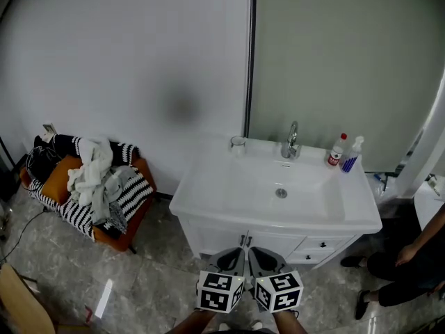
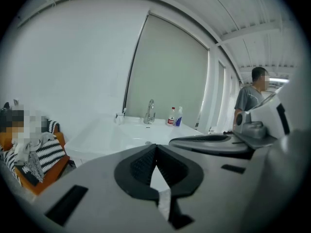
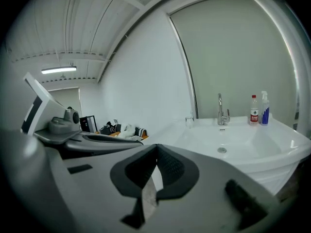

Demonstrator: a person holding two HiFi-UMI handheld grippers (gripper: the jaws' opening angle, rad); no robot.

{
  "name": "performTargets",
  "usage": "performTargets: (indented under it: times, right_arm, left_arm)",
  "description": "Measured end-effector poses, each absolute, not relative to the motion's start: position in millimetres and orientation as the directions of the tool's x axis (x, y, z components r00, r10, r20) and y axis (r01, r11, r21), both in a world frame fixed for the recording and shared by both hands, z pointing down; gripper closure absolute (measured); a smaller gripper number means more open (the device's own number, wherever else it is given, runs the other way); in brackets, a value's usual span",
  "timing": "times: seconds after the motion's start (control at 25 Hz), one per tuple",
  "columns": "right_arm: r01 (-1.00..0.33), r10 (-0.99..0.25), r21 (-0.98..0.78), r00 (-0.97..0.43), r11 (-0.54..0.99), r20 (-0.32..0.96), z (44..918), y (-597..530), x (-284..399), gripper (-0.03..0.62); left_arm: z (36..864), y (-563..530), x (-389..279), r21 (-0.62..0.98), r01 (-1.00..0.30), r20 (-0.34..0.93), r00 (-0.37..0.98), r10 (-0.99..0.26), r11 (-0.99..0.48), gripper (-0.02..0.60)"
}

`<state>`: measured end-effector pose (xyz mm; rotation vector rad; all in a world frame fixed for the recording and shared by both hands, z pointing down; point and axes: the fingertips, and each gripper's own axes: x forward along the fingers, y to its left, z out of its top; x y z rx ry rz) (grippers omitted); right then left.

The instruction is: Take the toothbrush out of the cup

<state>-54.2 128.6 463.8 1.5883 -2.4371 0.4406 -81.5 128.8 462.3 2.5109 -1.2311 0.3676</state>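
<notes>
Left of the faucet (image 1: pixel 292 142), at the counter's back edge, sits the cup (image 1: pixel 238 143) with the toothbrush (image 2: pixel 124 111) poking out, roughly upright I think, it's tiny. Left gripper (image 1: pixel 239 252) and right gripper (image 1: pixel 254 252) hang well short of it, jaws pressed together on nothing. Cup's dead ahead of the left one, so I'd call that nearer.

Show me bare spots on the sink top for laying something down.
The sink top is barest left of the basin, between the cup and the front edge. The right strip before the bottles is free. Crowded: the back ledge by the faucet and bottles.
</notes>
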Motion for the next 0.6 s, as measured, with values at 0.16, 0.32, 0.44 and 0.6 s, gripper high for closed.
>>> performTargets:
  times: [0.16, 0.32, 0.44, 0.6]
  right_arm:
    - [-0.918, -0.858, -0.138, -0.397, 0.373, 0.325, 463.8, 122.2, -60.3, 0.582]
    - [-0.918, -0.858, -0.138, -0.397, 0.372, 0.326, 465.4, 115.6, -62.4, 0.582]
    - [-0.917, -0.855, -0.144, -0.399, 0.372, 0.330, 469.1, 109.2, -62.6, 0.582]
    - [-0.915, -0.853, -0.148, -0.403, 0.375, 0.333, 471.8, 97.3, -58.4, 0.582]
  left_arm:
    - [463.0, 122.4, -88.1, 0.174, -0.796, 0.365, 0.599, -0.713, -0.579, 0.572]
    - [464.8, 115.7, -90.8, 0.175, -0.797, 0.369, 0.598, -0.712, -0.578, 0.572]
    - [466.6, 109.2, -90.7, 0.173, -0.798, 0.373, 0.595, -0.712, -0.577, 0.572]
    - [468.7, 96.1, -87.1, 0.173, -0.803, 0.381, 0.589, -0.713, -0.571, 0.572]
